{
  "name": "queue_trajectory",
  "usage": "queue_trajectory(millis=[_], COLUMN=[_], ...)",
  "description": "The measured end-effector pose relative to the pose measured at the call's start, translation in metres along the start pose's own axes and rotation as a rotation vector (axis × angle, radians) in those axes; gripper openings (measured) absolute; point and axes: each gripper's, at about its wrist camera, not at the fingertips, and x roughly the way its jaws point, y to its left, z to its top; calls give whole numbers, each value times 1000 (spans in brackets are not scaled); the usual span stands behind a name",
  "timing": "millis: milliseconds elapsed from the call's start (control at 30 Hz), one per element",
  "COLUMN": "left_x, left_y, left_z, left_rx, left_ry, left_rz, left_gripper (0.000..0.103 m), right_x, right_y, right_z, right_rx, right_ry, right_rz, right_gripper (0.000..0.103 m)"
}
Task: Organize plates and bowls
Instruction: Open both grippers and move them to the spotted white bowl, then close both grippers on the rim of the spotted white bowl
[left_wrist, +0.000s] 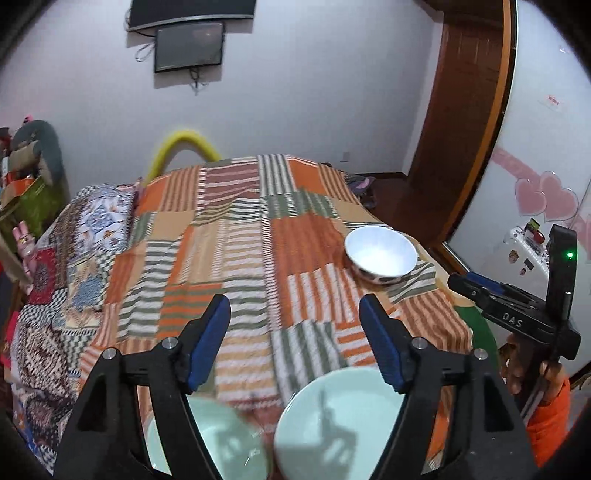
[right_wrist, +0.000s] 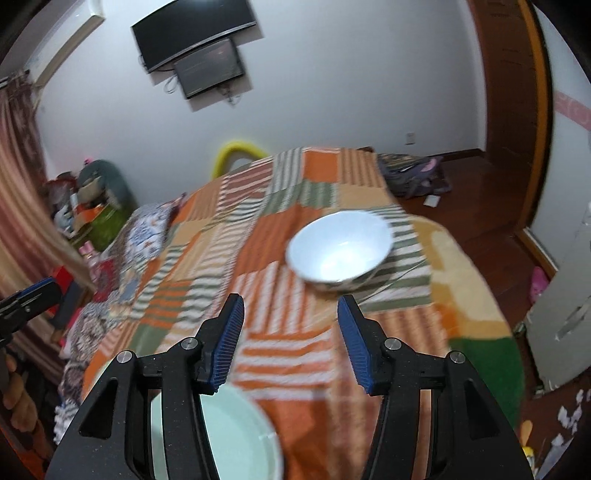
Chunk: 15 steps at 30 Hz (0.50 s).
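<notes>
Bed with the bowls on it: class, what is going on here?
A person holds a gripper in each hand over a patchwork bedspread. The left gripper and right gripper have open, empty jaws. Two pale green plates lie near them, and a white bowl sits further off, untouched.

The two pale green plates (left_wrist: 332, 428) are cut off by the lower edge of the left wrist view and partly covered by the gripper's arms; one pale green plate (right_wrist: 236, 439) is likewise cropped in the right wrist view; the white bowl (right_wrist: 340, 251) is blurred there.
</notes>
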Motion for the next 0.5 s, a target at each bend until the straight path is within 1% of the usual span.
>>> queue_trajectory(millis=[133,200,267,400,500], left_x=[38,59,83,129,154], left_y=[-19,-26,-34,-42,-44], left_z=[16,19,22,24,25], left_rx=[23,37,51,52,45], left_ry=[42,72,119,208,251], left_rz=[-17,-23,-34,-63,-82], left_gripper=[72,72,72,72,72], right_x=[16,30,42,76,98], right_y=[-22,-34,-41,-57,-69], right_z=[9,13,15,18,19], right_rx=[25,46,59,92,123], right_ry=[-2,15,30,80,129], right_rz=[-43,-53,-64,-75,-74], right_gripper=[49,49,49,49,49])
